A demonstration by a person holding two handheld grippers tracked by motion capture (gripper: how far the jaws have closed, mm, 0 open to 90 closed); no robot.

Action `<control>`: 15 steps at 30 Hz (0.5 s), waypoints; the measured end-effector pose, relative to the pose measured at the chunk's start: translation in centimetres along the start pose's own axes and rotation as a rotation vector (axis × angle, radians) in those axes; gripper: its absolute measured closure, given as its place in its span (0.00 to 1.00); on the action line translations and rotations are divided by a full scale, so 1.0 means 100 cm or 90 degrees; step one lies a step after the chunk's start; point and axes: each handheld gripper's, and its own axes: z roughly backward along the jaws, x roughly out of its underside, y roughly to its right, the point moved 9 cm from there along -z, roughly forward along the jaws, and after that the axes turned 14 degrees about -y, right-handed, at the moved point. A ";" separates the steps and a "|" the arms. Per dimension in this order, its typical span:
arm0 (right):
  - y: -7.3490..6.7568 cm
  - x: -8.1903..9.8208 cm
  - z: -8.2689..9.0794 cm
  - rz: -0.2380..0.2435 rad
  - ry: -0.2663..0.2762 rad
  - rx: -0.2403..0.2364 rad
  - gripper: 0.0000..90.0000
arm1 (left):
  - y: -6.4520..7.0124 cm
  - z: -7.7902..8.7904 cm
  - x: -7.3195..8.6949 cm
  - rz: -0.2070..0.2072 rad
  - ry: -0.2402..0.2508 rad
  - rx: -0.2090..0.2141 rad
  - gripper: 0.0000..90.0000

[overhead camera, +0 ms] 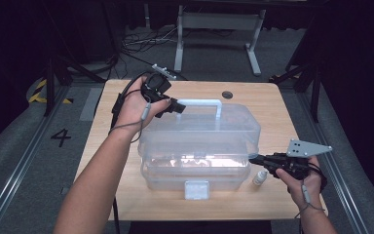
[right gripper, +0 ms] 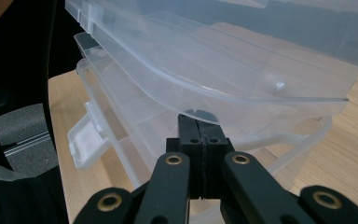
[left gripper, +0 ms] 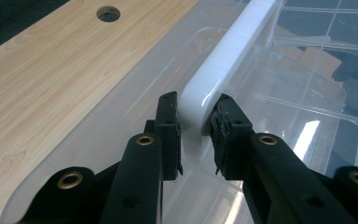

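Note:
A clear plastic storage box point(overhead camera: 199, 141) with a white handle point(overhead camera: 199, 102) stands in the middle of the wooden table point(overhead camera: 112, 146). My left gripper point(overhead camera: 177, 106) is shut on the left end of that handle. In the left gripper view its pads point(left gripper: 170, 116) press the white handle point(left gripper: 228, 51) from both sides, around my left gripper's midpoint point(left gripper: 196, 109). My right gripper point(overhead camera: 253, 157) is at the box's right side, jaws shut together on nothing. In the right gripper view my right gripper point(right gripper: 199, 123) has its tips just under the rim of the clear lid point(right gripper: 214, 60), which sits slightly apart from the tray below.
A white front latch point(overhead camera: 196, 189) hangs open at the box's near side, also seen as the latch point(right gripper: 86, 135). A small white bottle point(overhead camera: 259, 178) stands on the table by the box's right front corner. A round hole point(overhead camera: 227, 94) is in the tabletop behind the box.

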 end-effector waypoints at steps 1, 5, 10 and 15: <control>0.000 0.000 0.000 0.000 0.000 0.000 1.00 | 0.000 0.000 0.000 0.000 0.000 -0.001 0.82; 0.000 0.000 0.000 -0.001 0.000 0.000 1.00 | 0.000 0.000 0.000 -0.002 -0.002 -0.003 0.82; 0.000 -0.001 0.000 0.000 -0.001 -0.001 1.00 | 0.000 0.000 0.000 -0.002 -0.001 -0.006 0.82; 0.000 0.000 -0.001 -0.001 -0.003 -0.002 1.00 | 0.001 0.000 0.000 -0.016 0.003 -0.032 0.76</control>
